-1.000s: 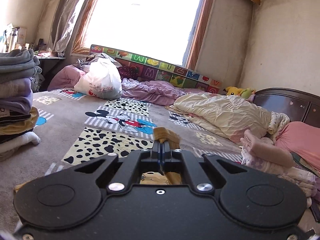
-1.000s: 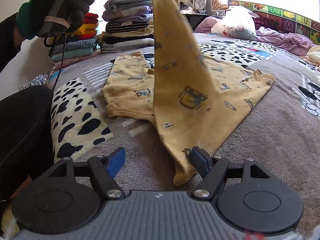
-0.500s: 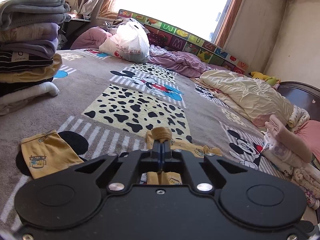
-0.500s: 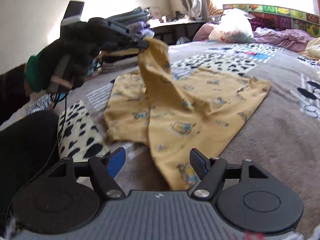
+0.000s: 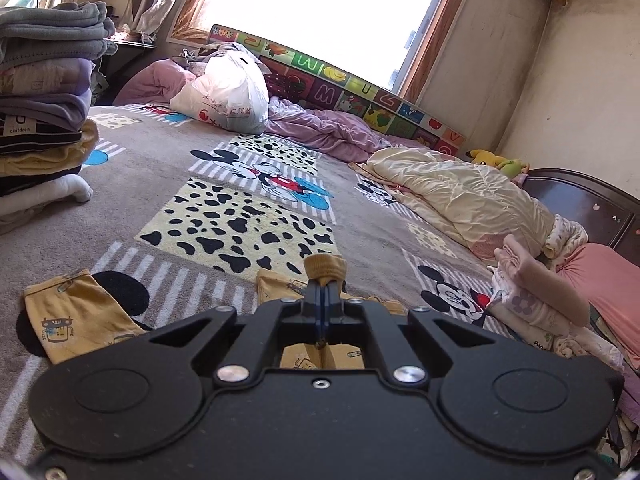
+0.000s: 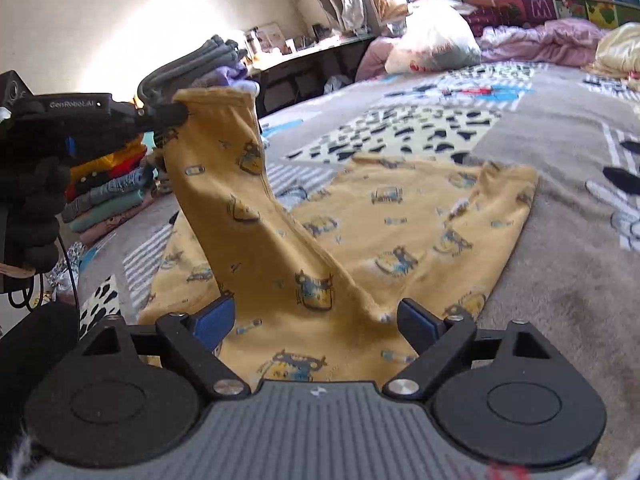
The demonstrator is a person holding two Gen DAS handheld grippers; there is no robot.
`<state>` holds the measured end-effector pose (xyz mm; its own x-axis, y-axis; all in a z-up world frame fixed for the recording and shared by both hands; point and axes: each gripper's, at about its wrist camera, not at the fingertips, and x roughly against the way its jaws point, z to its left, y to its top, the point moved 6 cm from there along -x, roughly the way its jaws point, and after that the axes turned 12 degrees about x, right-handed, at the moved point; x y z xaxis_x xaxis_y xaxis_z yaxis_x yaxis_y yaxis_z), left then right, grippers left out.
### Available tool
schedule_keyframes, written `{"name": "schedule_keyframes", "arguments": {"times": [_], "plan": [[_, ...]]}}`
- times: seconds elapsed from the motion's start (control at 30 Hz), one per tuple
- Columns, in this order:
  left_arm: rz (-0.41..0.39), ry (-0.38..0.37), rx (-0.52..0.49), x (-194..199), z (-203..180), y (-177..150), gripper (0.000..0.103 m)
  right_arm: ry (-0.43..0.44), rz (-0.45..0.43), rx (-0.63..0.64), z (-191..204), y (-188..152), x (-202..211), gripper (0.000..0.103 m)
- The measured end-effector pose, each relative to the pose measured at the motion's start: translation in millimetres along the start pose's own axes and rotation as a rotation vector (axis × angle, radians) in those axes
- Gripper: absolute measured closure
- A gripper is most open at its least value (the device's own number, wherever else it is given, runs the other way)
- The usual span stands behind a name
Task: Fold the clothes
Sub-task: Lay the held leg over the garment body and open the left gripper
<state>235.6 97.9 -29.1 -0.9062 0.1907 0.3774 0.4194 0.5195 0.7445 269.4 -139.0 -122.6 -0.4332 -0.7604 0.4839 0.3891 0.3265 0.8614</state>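
A yellow printed shirt [image 6: 400, 220] lies spread on the grey cartoon blanket [image 6: 560, 260]. One sleeve [image 6: 240, 184] is lifted off it, held by its cuff in my left gripper [image 6: 182, 112], which is shut on the cloth. In the left wrist view that cuff [image 5: 325, 270] pokes up from the closed left gripper [image 5: 324, 294], and another part of the shirt [image 5: 72, 320] lies flat at the lower left. My right gripper [image 6: 316, 318] sits low at the shirt's near edge with its jaws opening. The sleeve's base lies between the blue pads [image 6: 214, 318], which do not press on it.
Stacks of folded clothes [image 5: 40, 112] stand at the left, with more [image 6: 108, 188] behind the left gripper. A white plastic bag [image 5: 228, 96], a purple quilt [image 5: 328, 132], a cream quilt [image 5: 460, 196] and a pile of small clothes [image 5: 528, 312] lie further back on the bed.
The left gripper has come down with the sleeve, which now slants instead of hanging high. The right gripper slid closer over the shirt's near edge and its jaws stand wider.
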Motion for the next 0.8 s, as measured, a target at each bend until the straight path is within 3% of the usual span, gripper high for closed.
{"name": "schedule_keyframes", "arguments": {"times": [0.07, 0.13, 0.17, 0.3, 0.43, 0.5, 0.53, 0.6, 0.67, 0.8], "plan": [[-0.002, -0.001, 0.001, 1, -2, 1, 0.103, -0.002, 0.006, -0.019, -7, 0, -13, 0.012], [-0.004, 0.004, -0.005, 2, -3, 3, 0.103, 0.001, 0.088, -0.039, -17, -11, -33, 0.007], [-0.007, 0.009, -0.003, 3, -4, 4, 0.103, 0.018, 0.079, -0.026, -15, -11, -32, 0.002], [-0.021, 0.0, 0.064, 6, -4, 9, 0.103, -0.011, 0.047, -0.001, -7, -6, -7, 0.008], [-0.033, -0.071, 0.223, 11, -6, 13, 0.103, 0.035, -0.026, 0.021, 18, -10, 27, 0.008], [-0.053, -0.075, 0.258, 10, -6, 20, 0.103, 0.04, -0.012, 0.043, 29, -12, 21, 0.007], [-0.063, -0.06, 0.239, 7, -4, 23, 0.103, 0.052, 0.026, 0.039, 32, -17, 14, 0.007], [-0.048, 0.095, 0.121, -14, 13, 21, 0.103, 0.08, 0.116, 0.046, 36, -35, -2, 0.006], [0.01, 0.268, 0.035, -39, 38, 13, 0.103, 0.071, 0.118, 0.102, 43, -35, 3, 0.006], [0.052, 0.297, 0.1, -55, 74, -5, 0.103, 0.025, 0.09, 0.145, 57, -32, 21, 0.008]]}}
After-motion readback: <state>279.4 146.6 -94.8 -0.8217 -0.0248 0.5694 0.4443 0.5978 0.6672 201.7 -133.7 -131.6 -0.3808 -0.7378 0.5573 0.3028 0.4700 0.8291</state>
